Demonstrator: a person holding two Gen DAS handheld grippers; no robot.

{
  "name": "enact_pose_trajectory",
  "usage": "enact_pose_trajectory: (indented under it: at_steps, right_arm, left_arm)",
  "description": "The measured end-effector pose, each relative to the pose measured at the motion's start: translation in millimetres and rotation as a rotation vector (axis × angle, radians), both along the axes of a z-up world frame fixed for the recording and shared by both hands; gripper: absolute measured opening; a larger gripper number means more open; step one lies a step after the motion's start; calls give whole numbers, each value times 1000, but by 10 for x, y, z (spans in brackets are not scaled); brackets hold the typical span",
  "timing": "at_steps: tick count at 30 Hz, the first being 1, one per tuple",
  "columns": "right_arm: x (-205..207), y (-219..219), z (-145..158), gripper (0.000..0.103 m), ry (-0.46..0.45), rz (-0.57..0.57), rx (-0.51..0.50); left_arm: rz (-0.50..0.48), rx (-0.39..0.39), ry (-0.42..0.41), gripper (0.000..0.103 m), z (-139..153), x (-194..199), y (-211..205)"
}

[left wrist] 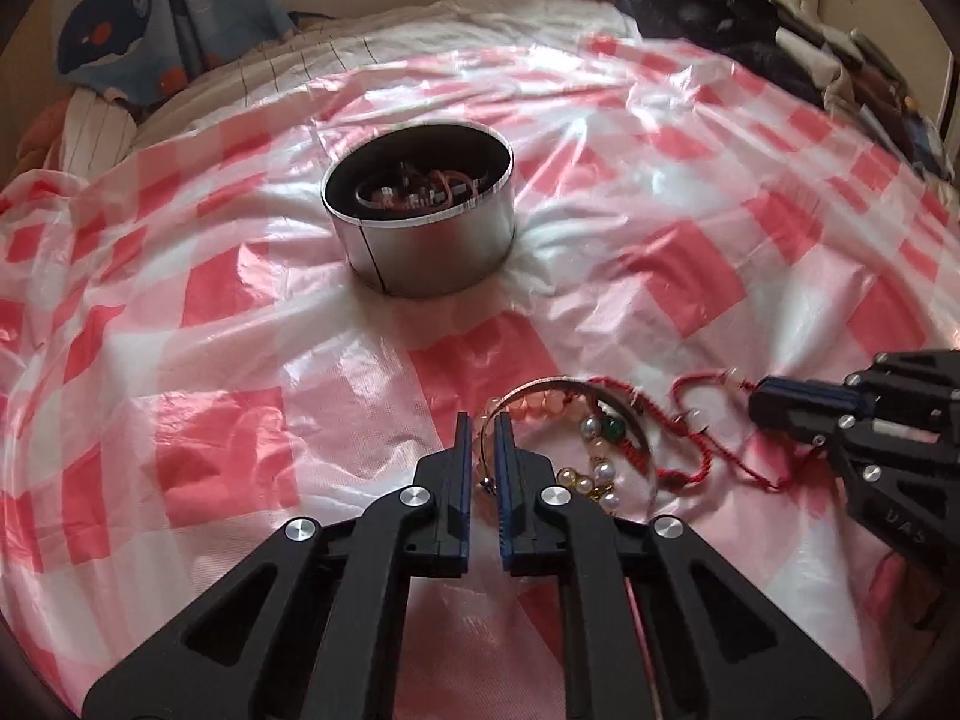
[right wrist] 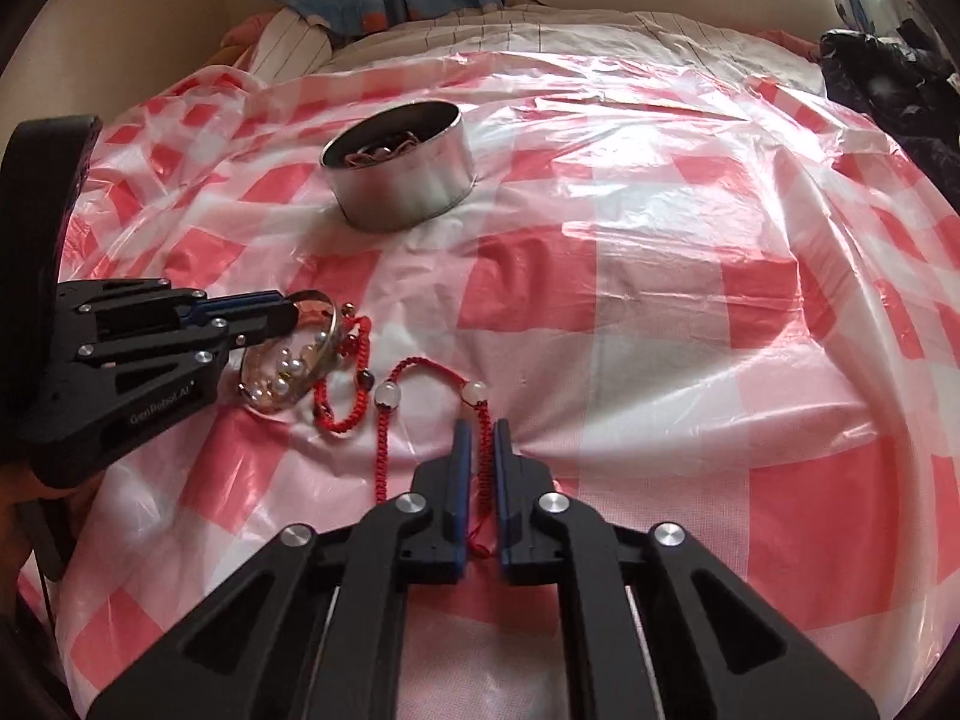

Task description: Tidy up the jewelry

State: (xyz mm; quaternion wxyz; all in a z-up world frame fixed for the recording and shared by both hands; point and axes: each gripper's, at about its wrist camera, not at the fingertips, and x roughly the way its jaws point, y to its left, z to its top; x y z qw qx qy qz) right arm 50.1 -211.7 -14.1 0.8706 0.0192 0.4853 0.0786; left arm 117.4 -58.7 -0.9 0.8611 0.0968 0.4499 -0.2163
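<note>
The left hand-held gripper [right wrist: 288,312], marked "GenRobot.AI", pinches the bangle [right wrist: 324,324]; the right hand-held gripper [right wrist: 480,429] pinches the red cord [right wrist: 483,468].

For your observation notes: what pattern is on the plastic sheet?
Red and white checks on the sheet, clearest in the right wrist view.

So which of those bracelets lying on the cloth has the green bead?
The pearl bracelet, lying inside the metal bangle by the left gripper. One green bead sits among its white pearls; the red cord bracelets beside it show none.
</note>
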Motion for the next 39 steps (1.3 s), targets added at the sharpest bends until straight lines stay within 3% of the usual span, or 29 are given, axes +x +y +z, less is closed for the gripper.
enact_pose_trajectory:
  at_steps: [3, 7, 11, 12, 15, 18, 24, 26, 28, 31, 33, 34, 36, 39]
  right_arm:
    - [-22, -82, 129, 4, -51, -4, 102]
    - [-40, -210, 279, 4, -109, -29, 225]
    - [-74, -207, 451, 4, -181, -13, 280]
    - [-81, -203, 484, 4, -195, -9, 288]
    - [-90, -211, 560, 4, -223, -2, 321]
    - [-95, -206, 573, 4, -224, 0, 324]
    - [-115, -213, 593, 4, -224, 1, 336]
    - [-120, -214, 589, 4, -221, 2, 343]
    - [-125, -215, 579, 4, -218, 5, 352]
    - [-123, -204, 571, 4, -212, 12, 363]
    - [-121, -203, 561, 4, -207, 15, 368]
    - [-117, -203, 555, 4, -203, 16, 370]
    - [-113, -202, 548, 4, -200, 18, 372]
    - [-116, -197, 563, 4, -206, 21, 375]
  left_arm:
    - [21, -122, -4, 6, 214, -3, 141]
    - [47, -180, -8, 6, 310, 5, 263]
    - [52, -224, 0, 6, 349, -7, 313]
    - [55, -221, -2, 6, 369, -10, 322]
    - [67, 23, -59, 6, 311, -33, 232]
    - [100, 138, -6, 7, 79, 26, 316]
    - [102, 92, 13, 9, 142, 13, 497]
    - [94, 86, 0, 14, 165, 8, 530]
    - [65, 97, -32, 30, 178, 28, 486]
    - [21, 128, -51, 39, 132, 87, 354]
    - [9, 156, -32, 33, 34, 120, 286]
    - [5, 165, -20, 9, -10, 123, 264]
    - [13, 167, -32, 7, -1, 105, 260]
    - [31, 94, -62, 7, 175, 76, 313]
